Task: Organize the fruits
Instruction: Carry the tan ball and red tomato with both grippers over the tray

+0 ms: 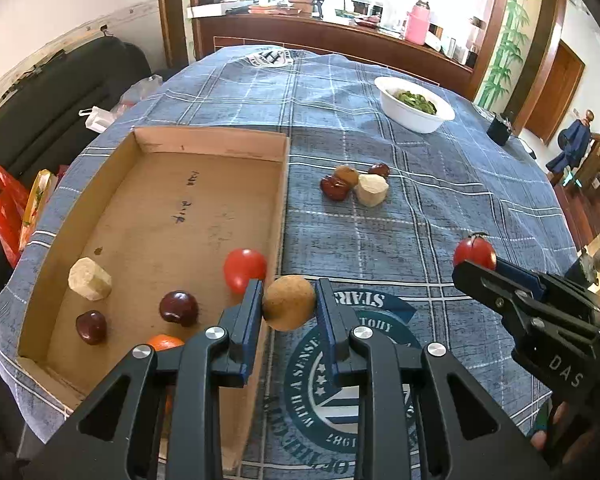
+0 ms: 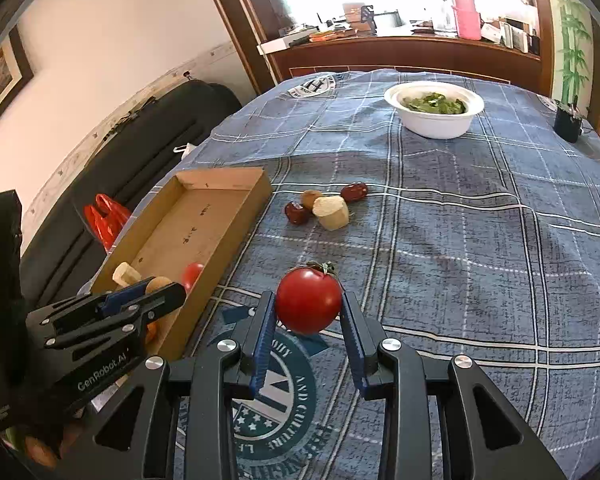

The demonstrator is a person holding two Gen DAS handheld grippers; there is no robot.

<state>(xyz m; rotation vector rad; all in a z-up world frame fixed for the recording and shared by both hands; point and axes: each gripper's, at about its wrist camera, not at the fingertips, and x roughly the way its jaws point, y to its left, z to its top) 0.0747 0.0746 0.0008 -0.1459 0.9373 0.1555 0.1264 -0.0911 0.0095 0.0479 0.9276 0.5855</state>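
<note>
With the left gripper point(image 1: 288, 308) pinching a tan round fruit point(image 1: 289, 307) and the right gripper point(image 2: 308, 312) clamping a red tomato point(image 2: 309, 300), both are best carrying toward ten o'clock, clearing the cardboard tray point(image 1: 282, 184) wall before releasing.

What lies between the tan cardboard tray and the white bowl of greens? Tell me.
A cluster of four loose pieces on the blue checked cloth: two dark red fruits, a brown round one and a pale cut chunk, between tray and bowl. Both wrist views show it.

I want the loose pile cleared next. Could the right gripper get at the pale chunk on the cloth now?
Probably not yet: the right gripper is shut on a tomato. The path to the pale chunk looks clear.
</note>
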